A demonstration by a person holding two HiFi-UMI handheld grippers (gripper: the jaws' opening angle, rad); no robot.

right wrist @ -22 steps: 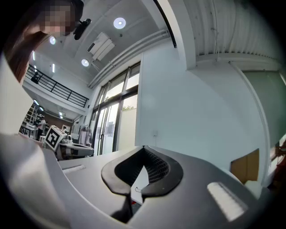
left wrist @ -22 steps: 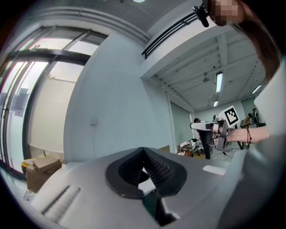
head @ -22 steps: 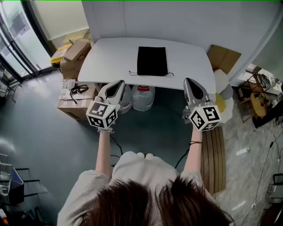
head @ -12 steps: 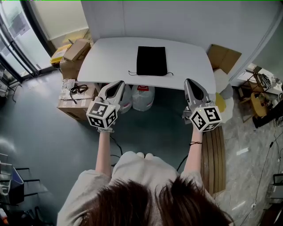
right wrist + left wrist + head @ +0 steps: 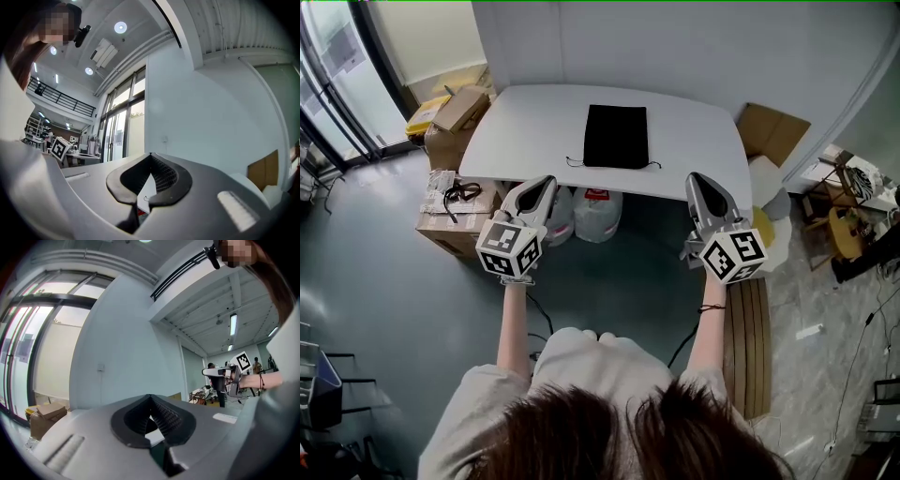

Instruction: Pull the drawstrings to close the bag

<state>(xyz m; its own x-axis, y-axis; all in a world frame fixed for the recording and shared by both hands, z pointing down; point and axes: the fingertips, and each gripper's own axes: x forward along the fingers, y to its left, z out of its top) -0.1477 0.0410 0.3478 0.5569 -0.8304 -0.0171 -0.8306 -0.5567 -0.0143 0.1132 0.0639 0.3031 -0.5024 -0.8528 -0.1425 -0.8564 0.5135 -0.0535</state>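
Note:
A black drawstring bag (image 5: 616, 136) lies flat on the white table (image 5: 516, 141), its mouth toward me. Thin black drawstrings (image 5: 574, 162) stick out at both lower corners. My left gripper (image 5: 538, 184) hovers short of the table's near edge, left of the bag, jaws shut and empty. My right gripper (image 5: 701, 180) hangs level with it on the right, also shut with nothing held. In the left gripper view the left gripper (image 5: 150, 401) points at the wall; the right gripper (image 5: 150, 159) does the same in the right gripper view.
Cardboard boxes (image 5: 455, 112) stand left of the table and another box (image 5: 773, 127) to its right. White bags (image 5: 598, 211) sit under the table. A wooden bench (image 5: 750, 328) runs along my right side.
Both grippers have crept slightly forward toward the table edge; the view has shifted a little. The bag lies as before.

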